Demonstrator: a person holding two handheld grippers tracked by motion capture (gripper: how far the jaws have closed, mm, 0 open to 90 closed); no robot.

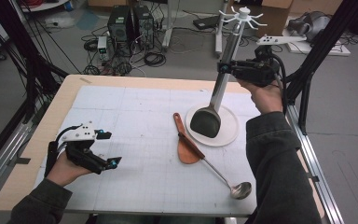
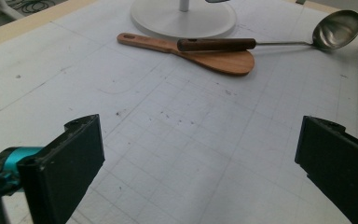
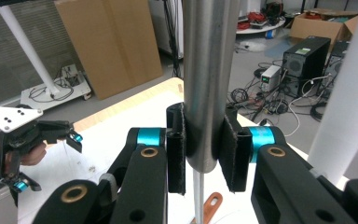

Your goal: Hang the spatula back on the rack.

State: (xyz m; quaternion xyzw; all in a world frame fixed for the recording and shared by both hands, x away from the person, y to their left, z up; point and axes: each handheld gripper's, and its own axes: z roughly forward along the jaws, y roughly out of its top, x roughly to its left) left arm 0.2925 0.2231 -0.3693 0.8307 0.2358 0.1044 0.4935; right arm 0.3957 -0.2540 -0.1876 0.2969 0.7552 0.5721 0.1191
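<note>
While raised over plate | right gripper [image 3: 204,151] jaws pinch spatula handle [image 3: 209,70] | left gripper [image 2: 200,168] jaws spread

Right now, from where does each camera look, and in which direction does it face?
High view: above the person's side, looking forward and down on the table; both forearms show, right claw shut on the spatula.
Left gripper view: rides the open left claw, facing the wooden paddle and ladle.
Right gripper view: faces the clamped spatula handle; the left claw is farther off.
High and left views share paddle and ladle.
</note>
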